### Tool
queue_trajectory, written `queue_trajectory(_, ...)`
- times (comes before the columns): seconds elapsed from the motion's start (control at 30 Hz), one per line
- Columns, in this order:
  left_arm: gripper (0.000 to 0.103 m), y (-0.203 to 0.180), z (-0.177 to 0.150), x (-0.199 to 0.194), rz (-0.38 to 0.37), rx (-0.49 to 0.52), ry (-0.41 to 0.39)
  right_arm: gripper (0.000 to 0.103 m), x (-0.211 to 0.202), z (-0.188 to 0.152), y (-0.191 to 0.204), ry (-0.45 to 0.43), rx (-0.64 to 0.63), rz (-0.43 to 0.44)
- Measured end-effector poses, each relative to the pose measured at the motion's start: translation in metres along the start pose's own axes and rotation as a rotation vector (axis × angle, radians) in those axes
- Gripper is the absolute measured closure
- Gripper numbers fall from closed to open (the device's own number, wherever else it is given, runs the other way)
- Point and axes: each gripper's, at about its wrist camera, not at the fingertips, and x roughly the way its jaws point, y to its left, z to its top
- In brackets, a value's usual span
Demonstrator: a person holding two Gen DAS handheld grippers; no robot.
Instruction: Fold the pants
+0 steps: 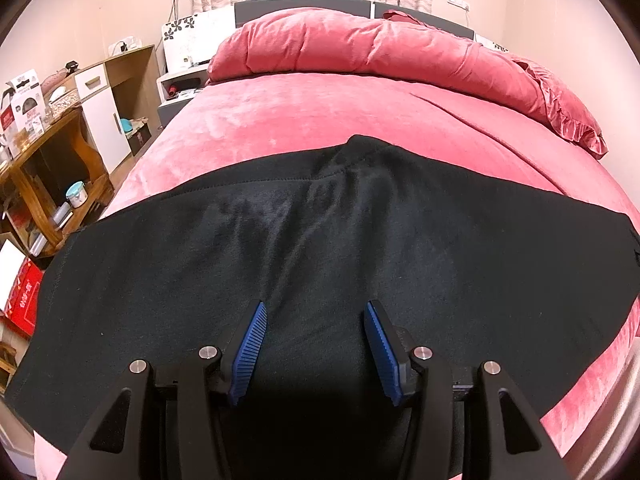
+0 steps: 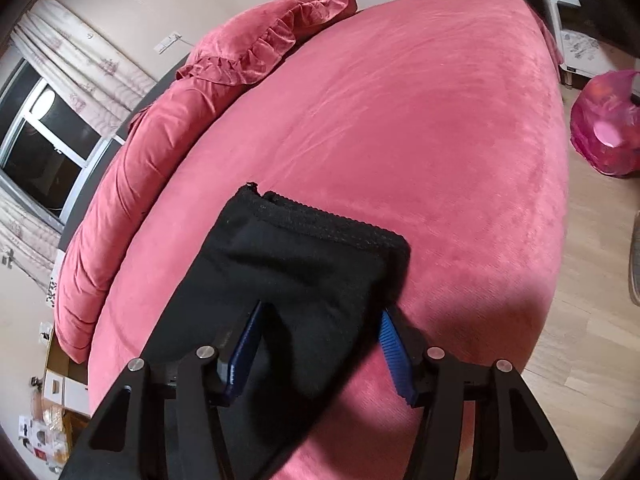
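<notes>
Black pants (image 1: 320,248) lie spread across the near part of a pink bed (image 1: 280,120). My left gripper (image 1: 316,310) is open, its blue pads (image 1: 250,348) apart just above the cloth near the front edge. In the right wrist view the waistband end of the pants (image 2: 312,256) lies on the bed (image 2: 420,120), its elastic band at the far edge. My right gripper (image 2: 322,312) is open, its fingers (image 2: 394,354) on either side of the cloth's near part, holding nothing.
A rolled pink duvet (image 1: 380,48) and a frilled pillow (image 2: 272,48) lie at the head of the bed. Wooden shelves and a cabinet (image 1: 60,140) stand to the left. A pink plastic bag (image 2: 604,124) sits on the floor beyond the bed's far side.
</notes>
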Motion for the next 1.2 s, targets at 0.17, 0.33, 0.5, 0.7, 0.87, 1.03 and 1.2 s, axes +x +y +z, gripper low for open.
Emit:
queue_trajectory(0.17,0.051,0.002,-0.001,-0.001,0.002,-0.005,0.000,0.044,0.004,0.003,0.008,0.012,-0.048,-0.038)
queue_trajectory(0.33,0.051,0.002,0.001,-0.001,0.006,-0.014,0.001,0.045,-0.001,0.002,0.002,0.020,-0.037,-0.032)
queue_trajectory(0.5,0.051,0.009,0.001,-0.002,0.016,-0.039,-0.001,0.046,-0.012,-0.005,-0.015,0.024,0.027,0.014)
queue_trajectory(0.7,0.051,0.013,0.003,-0.001,0.010,-0.056,0.006,0.047,-0.005,0.000,-0.028,0.005,0.080,0.114)
queue_trajectory(0.87,0.051,0.013,0.003,-0.001,0.019,-0.052,0.010,0.060,0.014,0.013,-0.026,0.002,0.110,0.159)
queue_trajectory(1.03,0.050,0.014,0.003,0.000,0.023,-0.057,0.015,0.080,0.002,0.017,-0.008,-0.011,0.088,0.178)
queue_trajectory(1.2,0.046,0.014,0.002,0.000,0.012,-0.055,0.009,0.081,-0.040,0.018,0.036,-0.073,-0.021,0.171)
